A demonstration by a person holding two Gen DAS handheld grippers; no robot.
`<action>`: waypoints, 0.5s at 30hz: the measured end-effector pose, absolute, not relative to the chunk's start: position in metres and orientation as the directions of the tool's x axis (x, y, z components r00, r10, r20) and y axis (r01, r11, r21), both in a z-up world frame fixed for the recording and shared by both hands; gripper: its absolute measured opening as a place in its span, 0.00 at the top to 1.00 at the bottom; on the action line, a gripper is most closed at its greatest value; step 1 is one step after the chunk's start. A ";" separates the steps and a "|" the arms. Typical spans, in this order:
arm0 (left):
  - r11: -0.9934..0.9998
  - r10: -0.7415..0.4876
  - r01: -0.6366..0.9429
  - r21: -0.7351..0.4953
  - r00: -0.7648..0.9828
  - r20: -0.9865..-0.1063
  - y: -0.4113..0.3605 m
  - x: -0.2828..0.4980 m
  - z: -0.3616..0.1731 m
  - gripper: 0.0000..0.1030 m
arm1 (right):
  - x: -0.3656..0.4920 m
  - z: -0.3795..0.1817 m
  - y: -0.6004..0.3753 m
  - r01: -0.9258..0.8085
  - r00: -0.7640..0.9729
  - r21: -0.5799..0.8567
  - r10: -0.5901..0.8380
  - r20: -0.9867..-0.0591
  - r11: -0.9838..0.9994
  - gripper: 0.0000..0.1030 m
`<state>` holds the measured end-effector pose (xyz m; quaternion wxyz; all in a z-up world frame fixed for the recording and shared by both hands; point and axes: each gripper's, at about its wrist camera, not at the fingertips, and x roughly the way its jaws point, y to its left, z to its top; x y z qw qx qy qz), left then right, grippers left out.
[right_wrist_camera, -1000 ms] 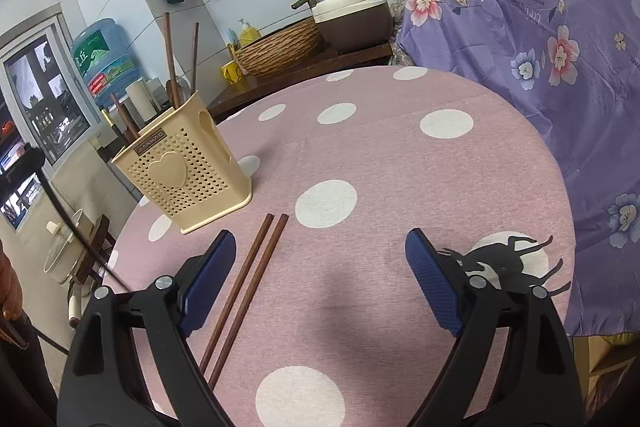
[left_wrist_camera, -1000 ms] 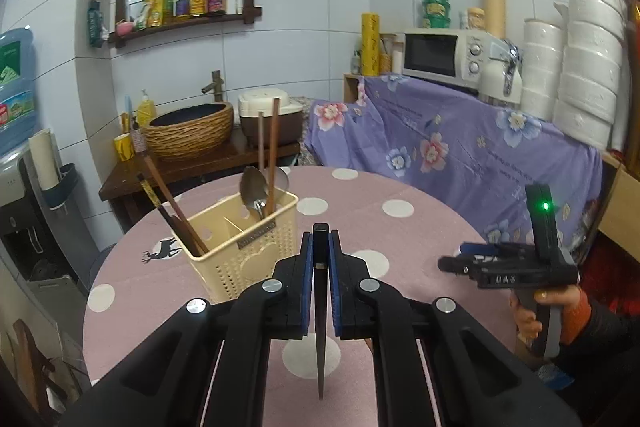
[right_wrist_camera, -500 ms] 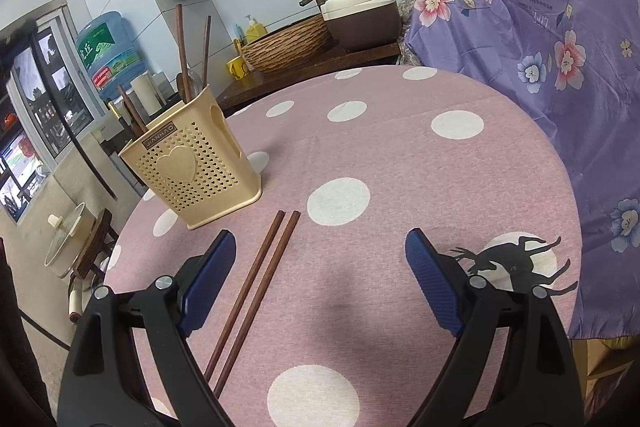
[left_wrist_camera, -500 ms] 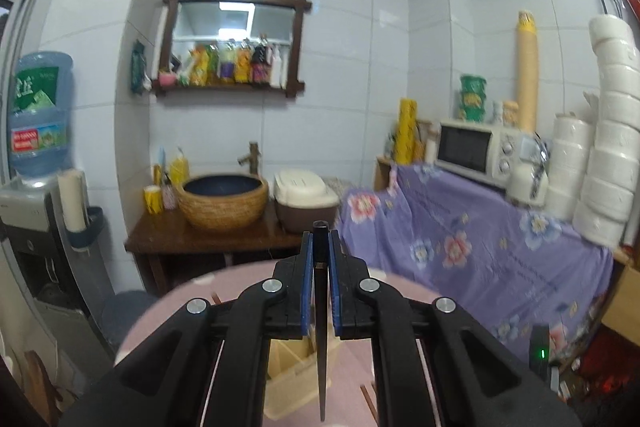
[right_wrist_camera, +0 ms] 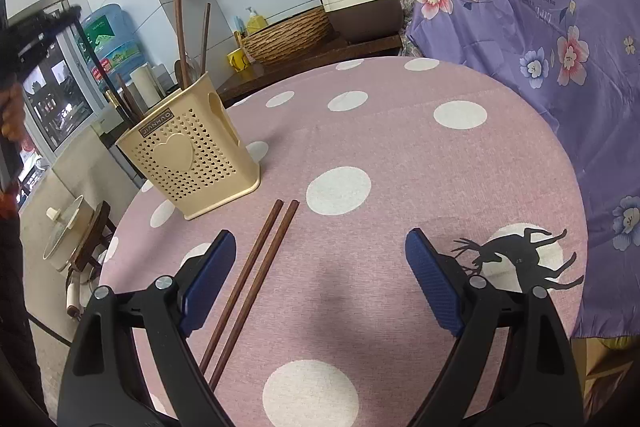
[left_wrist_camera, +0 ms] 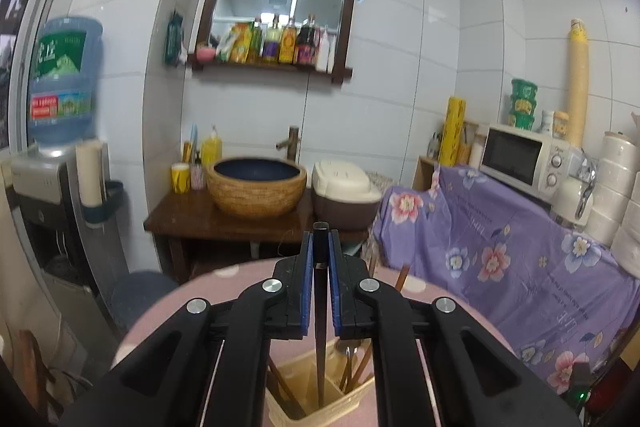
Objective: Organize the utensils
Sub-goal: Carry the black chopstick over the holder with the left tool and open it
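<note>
My left gripper is shut on a dark chopstick and holds it upright, its lower end inside the cream utensil holder right below. The holder also shows in the right wrist view, with chopsticks and a spoon standing in it. The held chopstick slants into it from the upper left. My right gripper is open and empty, low over the table. Two brown chopsticks lie side by side on the cloth beside its left finger.
The round table has a pink cloth with white dots. A purple flowered cover drapes furniture to the right. A wooden stand with a woven basin and a rice cooker is beyond the table. A water dispenser stands left.
My left gripper has risen and tipped upright over the holder, bringing the chopstick's lower end down into it. My right gripper has shifted only slightly and stays open.
</note>
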<state>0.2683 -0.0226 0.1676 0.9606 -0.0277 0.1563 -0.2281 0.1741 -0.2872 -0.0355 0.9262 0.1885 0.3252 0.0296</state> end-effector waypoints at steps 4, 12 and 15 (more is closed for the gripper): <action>0.899 -0.436 0.415 -0.136 0.827 -0.356 -0.022 0.275 0.134 0.92 | 0.176 -0.038 -0.285 0.065 0.784 0.371 0.183 -0.594 0.926 0.17; 0.905 -0.424 0.398 -0.154 0.798 -0.429 -0.022 0.276 0.091 0.92 | 0.177 -0.041 -0.282 0.064 0.777 0.370 0.187 -0.602 0.927 0.16; 0.909 -0.411 0.396 -0.129 0.803 -0.431 -0.023 0.272 0.093 0.91 | 0.177 -0.042 -0.281 0.068 0.772 0.368 0.185 -0.609 0.927 0.16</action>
